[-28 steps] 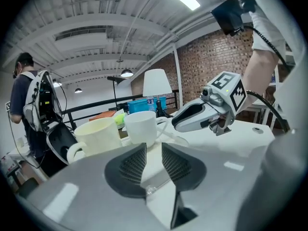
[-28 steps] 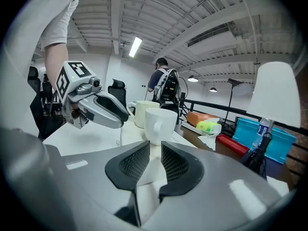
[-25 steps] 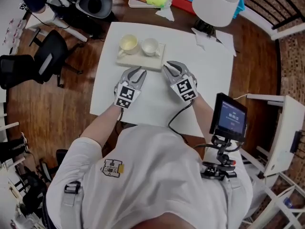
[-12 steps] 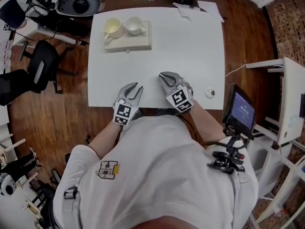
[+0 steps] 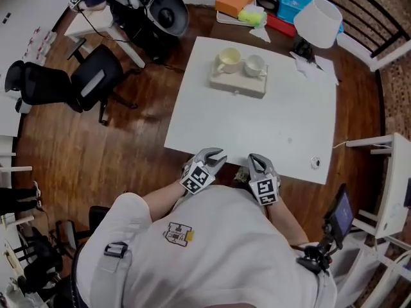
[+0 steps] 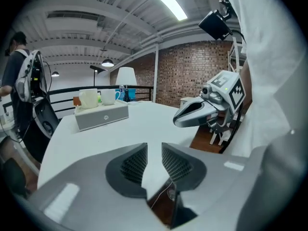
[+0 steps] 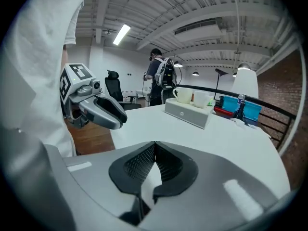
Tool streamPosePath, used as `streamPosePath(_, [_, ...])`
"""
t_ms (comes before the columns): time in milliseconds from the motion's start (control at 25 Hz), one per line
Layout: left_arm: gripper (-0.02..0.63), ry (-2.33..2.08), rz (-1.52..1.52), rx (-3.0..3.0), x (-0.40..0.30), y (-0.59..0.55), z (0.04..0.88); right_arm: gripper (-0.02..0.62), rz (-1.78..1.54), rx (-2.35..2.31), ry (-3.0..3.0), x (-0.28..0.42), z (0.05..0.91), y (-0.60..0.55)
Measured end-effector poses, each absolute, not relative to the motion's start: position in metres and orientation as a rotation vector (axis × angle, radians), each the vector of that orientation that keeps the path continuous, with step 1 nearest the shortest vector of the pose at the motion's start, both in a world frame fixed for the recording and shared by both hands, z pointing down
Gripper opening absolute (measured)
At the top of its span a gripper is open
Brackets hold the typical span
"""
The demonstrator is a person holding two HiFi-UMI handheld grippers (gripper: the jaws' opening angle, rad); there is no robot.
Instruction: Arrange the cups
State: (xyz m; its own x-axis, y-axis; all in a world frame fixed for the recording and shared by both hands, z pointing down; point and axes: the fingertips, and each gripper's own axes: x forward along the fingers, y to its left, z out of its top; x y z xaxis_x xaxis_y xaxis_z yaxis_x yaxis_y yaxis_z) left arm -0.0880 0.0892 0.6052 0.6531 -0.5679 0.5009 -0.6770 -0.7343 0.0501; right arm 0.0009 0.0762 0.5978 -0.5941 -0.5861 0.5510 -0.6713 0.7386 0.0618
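Both grippers have drawn back over the last second from just beside the grey box (image 5: 238, 83) to the near edge of the white table (image 5: 276, 124).

Far left: a black office chair (image 5: 90, 79) stands on the wooden floor (image 5: 135, 133), apart from the table.

Left of centre, near: the left gripper (image 5: 216, 154) hovers at the table edge, jaws a small way apart with nothing between them.

Centre, far: a cream cup (image 5: 228, 59) and a white cup (image 5: 255, 65) stand upright side by side on top of the grey box, the cream one on the left, both well apart from the grippers.

Right of centre, near: the right gripper (image 5: 257, 162) sits just beside the left one. Its jaws have just been closing and now meet at the tips, holding nothing.

Far right: a white lamp (image 5: 317, 22) stands at the table's far corner.
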Motion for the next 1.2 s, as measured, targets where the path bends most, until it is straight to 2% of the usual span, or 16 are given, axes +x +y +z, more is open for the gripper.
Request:
streamPosePath(280, [0.091, -0.971, 0.666, 2.656, -0.145, 0.138, 0.602, 0.000, 0.161, 0.929, -2.366, -0.061, 0.597, 0.118])
streamPosePath(1200, [0.091, -0.858, 0.752, 2.737, -0.105, 0.147, 0.609, 0.000, 0.161, 0.922, -2.329, -0.037, 0.607, 0.136])
